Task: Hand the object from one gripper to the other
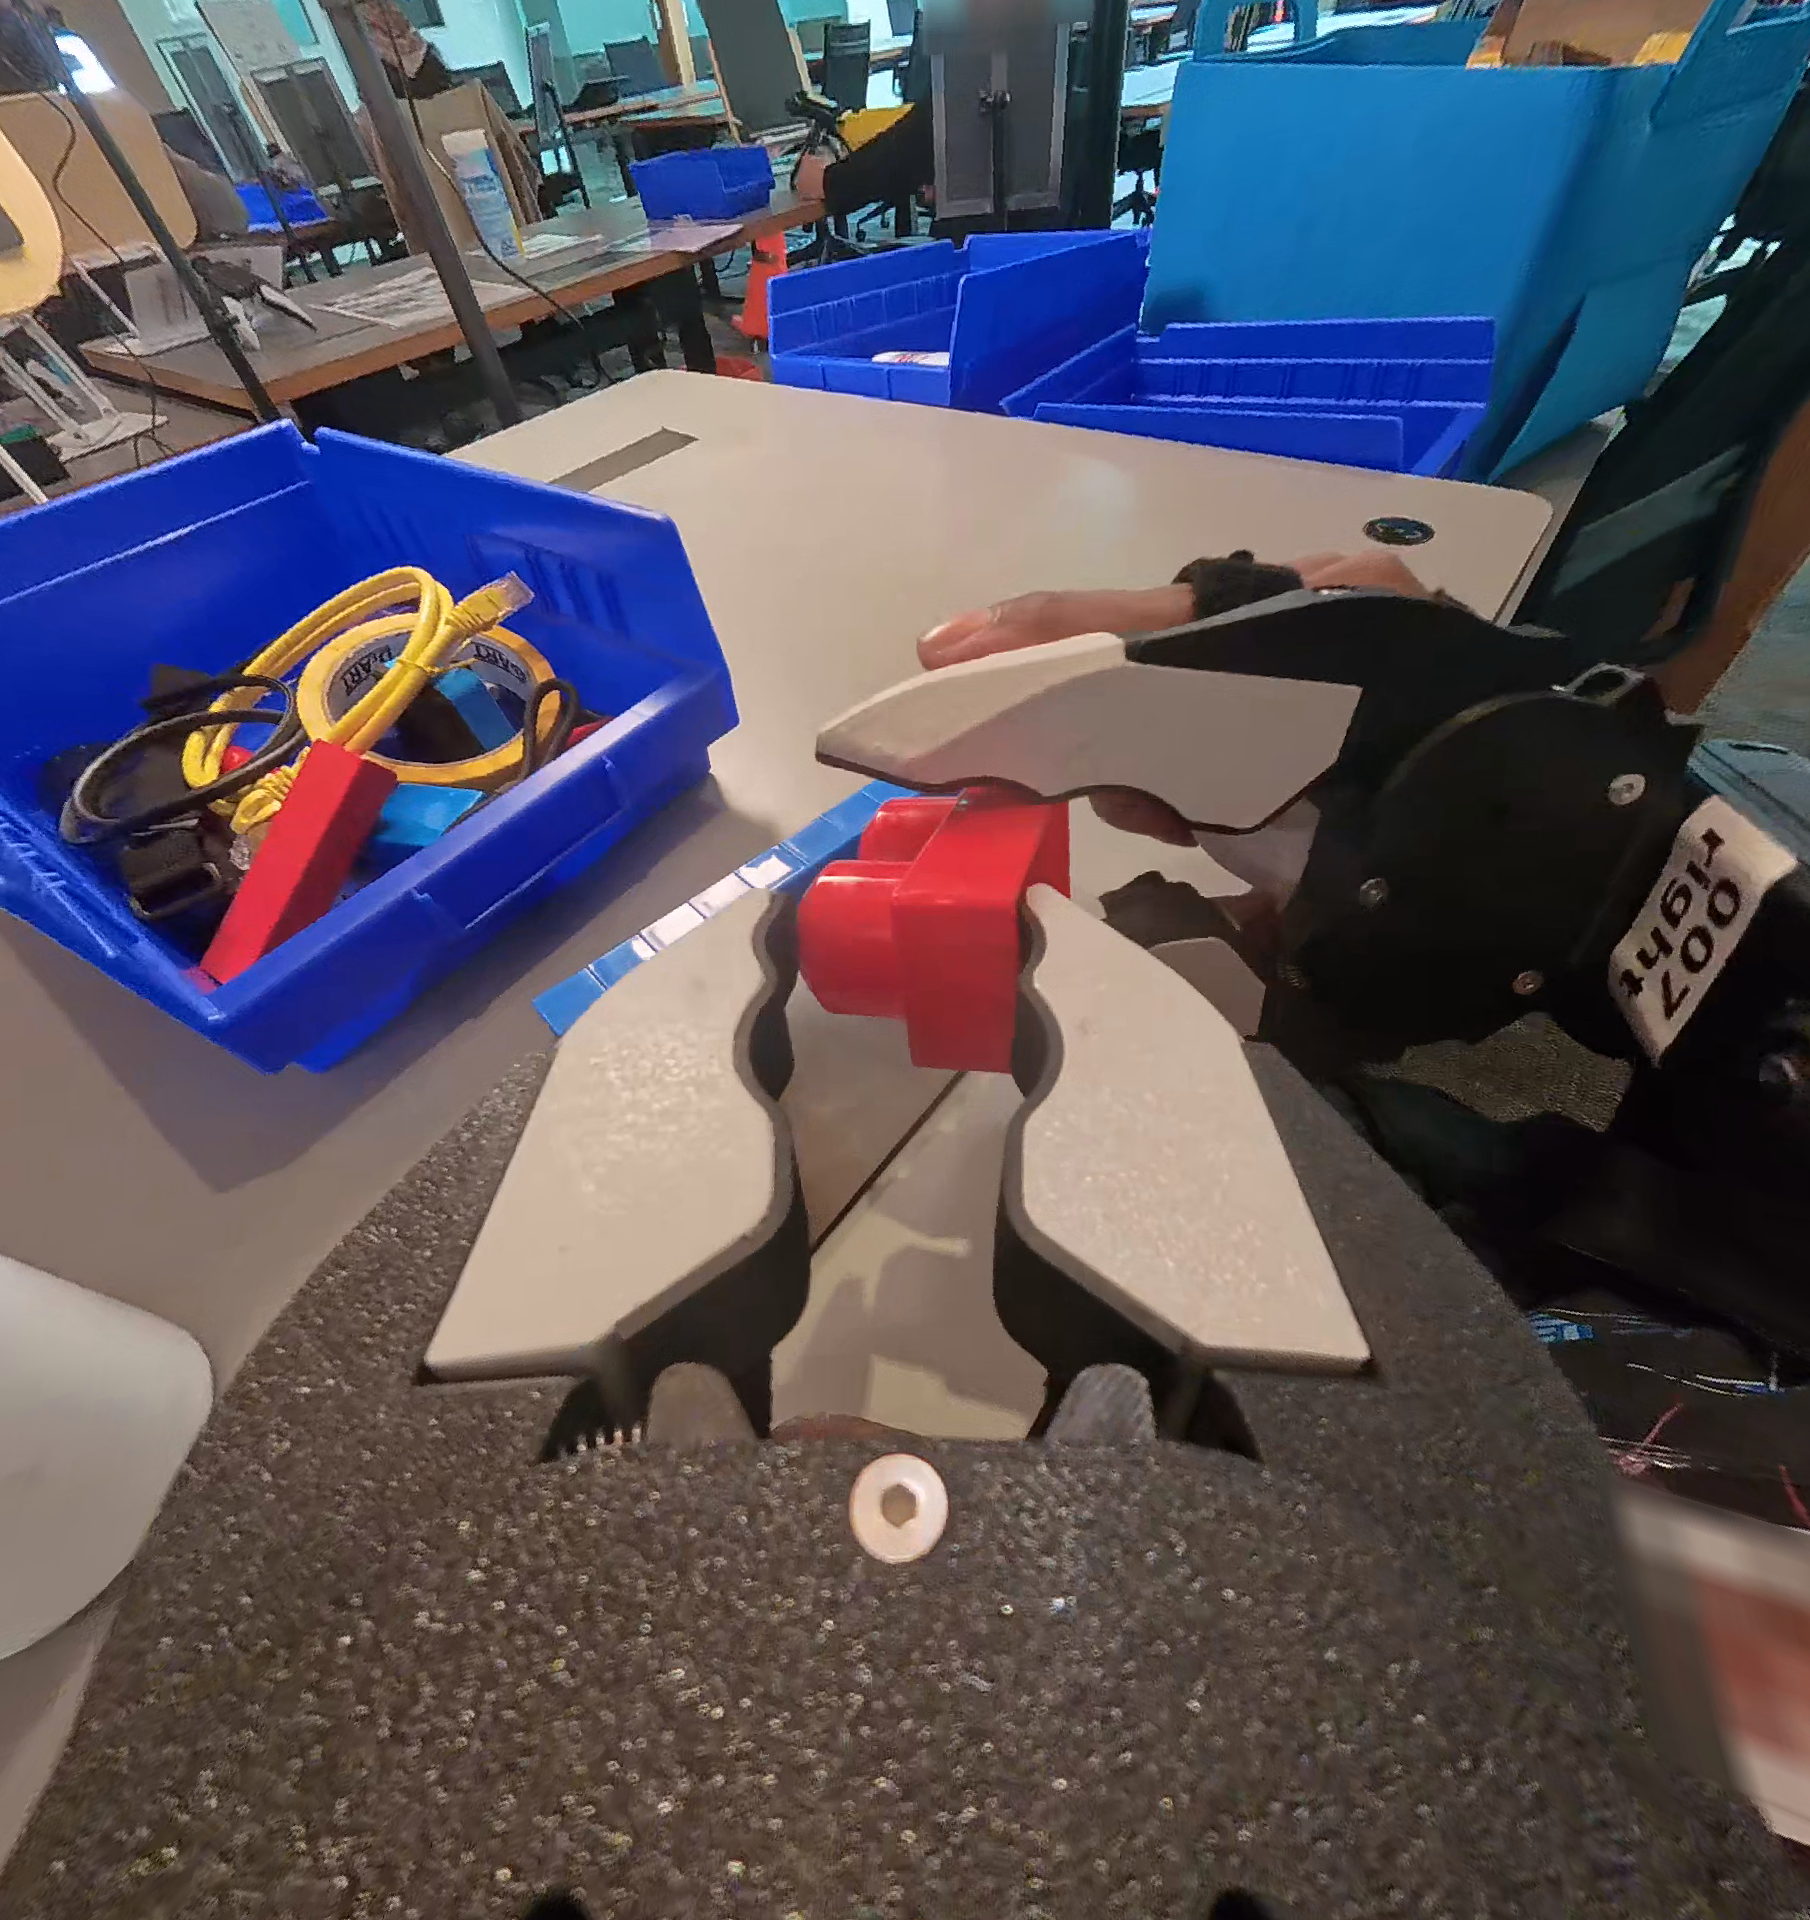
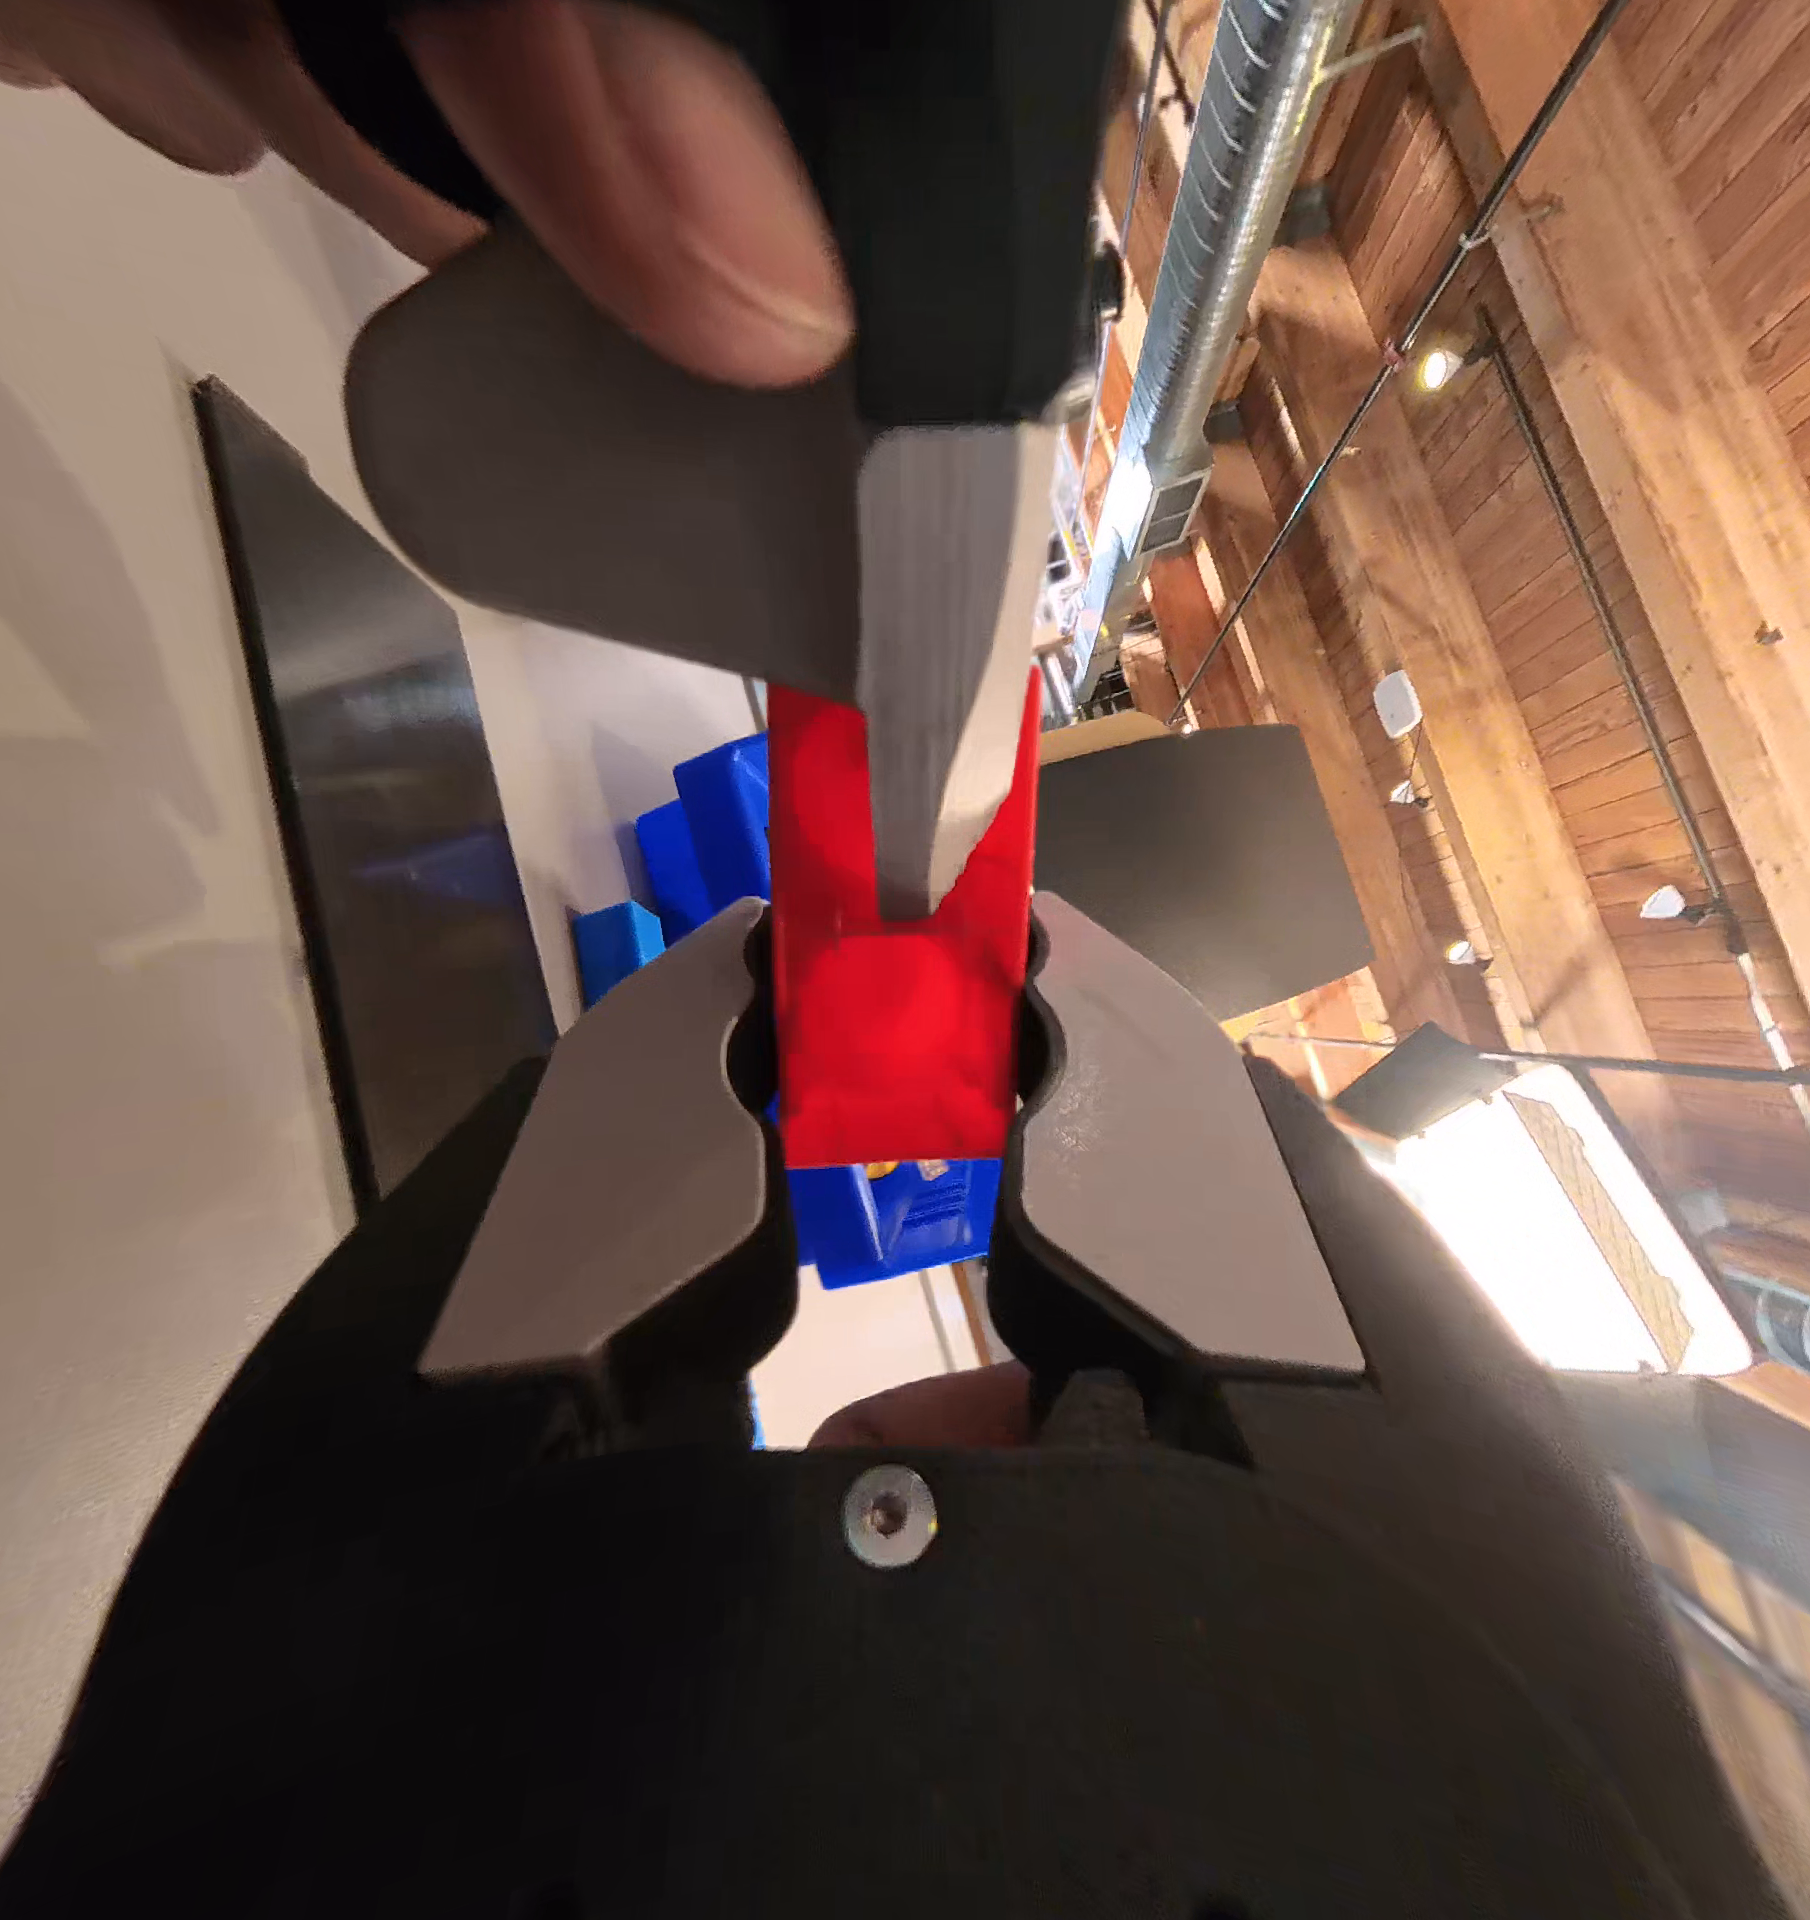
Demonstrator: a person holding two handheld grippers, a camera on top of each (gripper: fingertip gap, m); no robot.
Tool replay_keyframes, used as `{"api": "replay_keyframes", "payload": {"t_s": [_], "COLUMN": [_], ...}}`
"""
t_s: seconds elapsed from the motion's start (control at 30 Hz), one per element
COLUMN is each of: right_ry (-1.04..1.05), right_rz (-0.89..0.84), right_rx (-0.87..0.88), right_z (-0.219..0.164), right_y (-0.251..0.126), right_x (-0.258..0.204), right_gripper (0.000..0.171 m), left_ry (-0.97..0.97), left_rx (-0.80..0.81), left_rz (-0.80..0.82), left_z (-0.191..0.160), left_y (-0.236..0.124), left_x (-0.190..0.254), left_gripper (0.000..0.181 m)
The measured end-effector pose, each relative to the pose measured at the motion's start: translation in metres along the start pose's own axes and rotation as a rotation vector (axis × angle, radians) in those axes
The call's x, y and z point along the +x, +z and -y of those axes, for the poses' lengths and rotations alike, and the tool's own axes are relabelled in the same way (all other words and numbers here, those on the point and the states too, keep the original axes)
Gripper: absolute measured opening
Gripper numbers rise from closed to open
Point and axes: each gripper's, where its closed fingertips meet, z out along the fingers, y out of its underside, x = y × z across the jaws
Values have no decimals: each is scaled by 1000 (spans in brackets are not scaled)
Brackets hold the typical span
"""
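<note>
A red studded toy block (image 1: 932,935) is held above the grey table (image 1: 984,520), with both grippers on it. My left gripper (image 1: 906,914) is shut on it, one finger against the studs and the other against the back. My right gripper (image 1: 880,821) reaches in from the right. Its upper finger (image 1: 1036,717) lies over the block and its lower finger is hidden. In the right wrist view my right gripper (image 2: 901,914) is shut on the block (image 2: 890,1039), and a left gripper finger (image 2: 932,727) presses on it from above.
A blue bin (image 1: 527,883) at the left holds yellow and black cables, tape rolls and a long red block (image 1: 298,852). A blue tape strip (image 1: 662,935) lies on the table. More blue bins (image 1: 1244,374) stand at the far edge. A person's hand (image 1: 1036,613) grips the right gripper. Less than 4 cm separates the two grippers' tips.
</note>
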Motion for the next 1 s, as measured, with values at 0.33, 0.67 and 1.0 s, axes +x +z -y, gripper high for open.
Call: {"api": "replay_keyframes", "payload": {"t_s": [0.33,0.67,1.0], "right_ry": [846,1367,1363], "right_rz": [223,797,966], "right_rx": [210,409,425], "right_z": [11,50,64], "right_y": [-12,-32,-44], "right_x": [33,6,-13], "right_gripper": [43,42,43], "left_ry": [-51,-115,-99], "left_rx": [477,489,439], "left_rz": [-241,-426,-484], "left_z": [57,43,32], "left_y": [-40,-27,-21], "left_x": [11,28,38], "left_gripper": [64,66,37]}}
